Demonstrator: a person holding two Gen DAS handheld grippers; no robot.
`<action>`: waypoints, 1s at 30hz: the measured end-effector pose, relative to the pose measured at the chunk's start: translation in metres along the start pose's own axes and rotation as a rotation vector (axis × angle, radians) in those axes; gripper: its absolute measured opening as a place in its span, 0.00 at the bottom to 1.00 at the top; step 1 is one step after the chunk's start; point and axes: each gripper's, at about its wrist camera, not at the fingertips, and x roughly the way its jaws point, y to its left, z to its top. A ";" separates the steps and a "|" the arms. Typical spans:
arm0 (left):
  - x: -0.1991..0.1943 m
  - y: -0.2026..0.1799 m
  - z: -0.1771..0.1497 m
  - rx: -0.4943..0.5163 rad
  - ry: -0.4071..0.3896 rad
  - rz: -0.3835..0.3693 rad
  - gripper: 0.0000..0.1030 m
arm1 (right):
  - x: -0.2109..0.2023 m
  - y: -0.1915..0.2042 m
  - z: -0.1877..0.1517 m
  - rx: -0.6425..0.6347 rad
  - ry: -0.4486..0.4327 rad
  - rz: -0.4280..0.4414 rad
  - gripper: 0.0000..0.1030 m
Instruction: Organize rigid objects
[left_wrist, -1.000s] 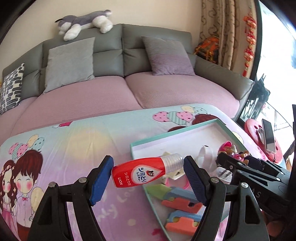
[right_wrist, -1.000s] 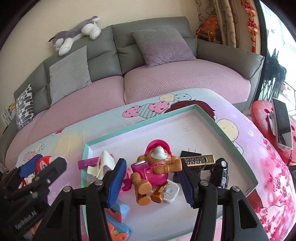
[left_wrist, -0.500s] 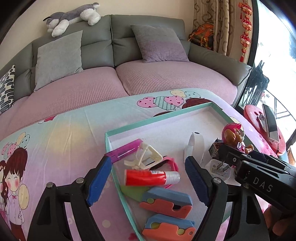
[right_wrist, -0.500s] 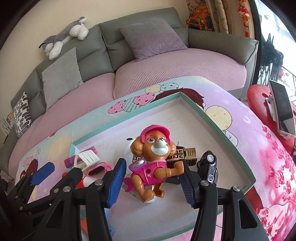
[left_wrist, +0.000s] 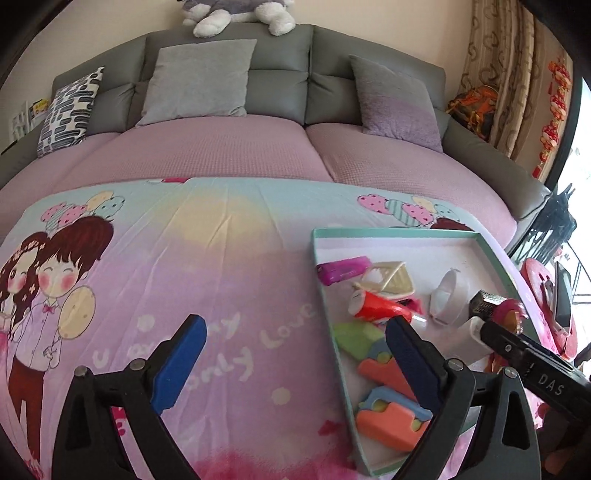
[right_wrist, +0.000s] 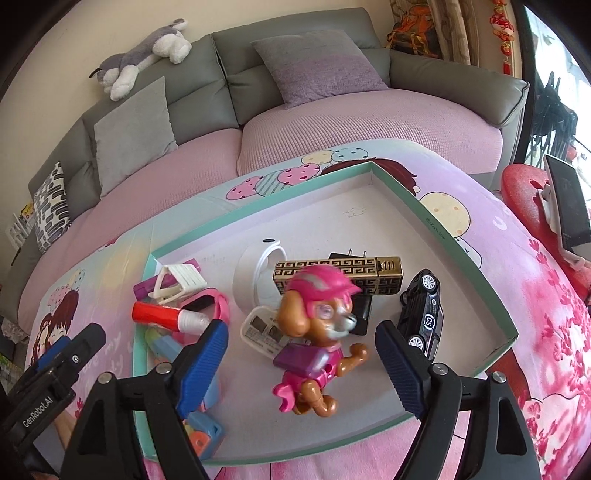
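A teal-rimmed tray (right_wrist: 436, 225) sits on the cartoon-print cloth and also shows in the left wrist view (left_wrist: 321, 266). My right gripper (right_wrist: 301, 360) is open above it, and the pink-helmeted dog figure (right_wrist: 317, 332) lies in the tray between the fingers, apart from both pads and blurred. The red bottle (left_wrist: 380, 308) lies in the tray, seen too in the right wrist view (right_wrist: 162, 314). My left gripper (left_wrist: 291, 356) is open and empty over the cloth at the tray's left edge.
The tray also holds a black toy car (right_wrist: 423, 312), a gold patterned lighter (right_wrist: 340, 275), a white ring holder (right_wrist: 258, 273), a purple tube (left_wrist: 343, 269), a white clip (left_wrist: 388, 280) and orange-blue toys (left_wrist: 391, 410). A sofa (left_wrist: 221, 147) lies behind; a phone on a red stand (right_wrist: 565, 199) is at right.
My left gripper let the red bottle go into the tray and swung left over the cloth. My right gripper opened and the dog figure dropped and tipped into the tray.
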 end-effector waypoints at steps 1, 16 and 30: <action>0.000 0.006 -0.006 -0.011 0.009 0.014 0.96 | -0.002 0.002 -0.003 -0.009 -0.002 0.000 0.99; -0.034 0.035 -0.054 -0.055 0.033 0.055 1.00 | -0.032 0.028 -0.050 -0.124 -0.011 0.017 1.00; -0.053 0.045 -0.080 -0.047 0.076 0.228 1.00 | -0.038 0.053 -0.083 -0.219 0.040 0.021 1.00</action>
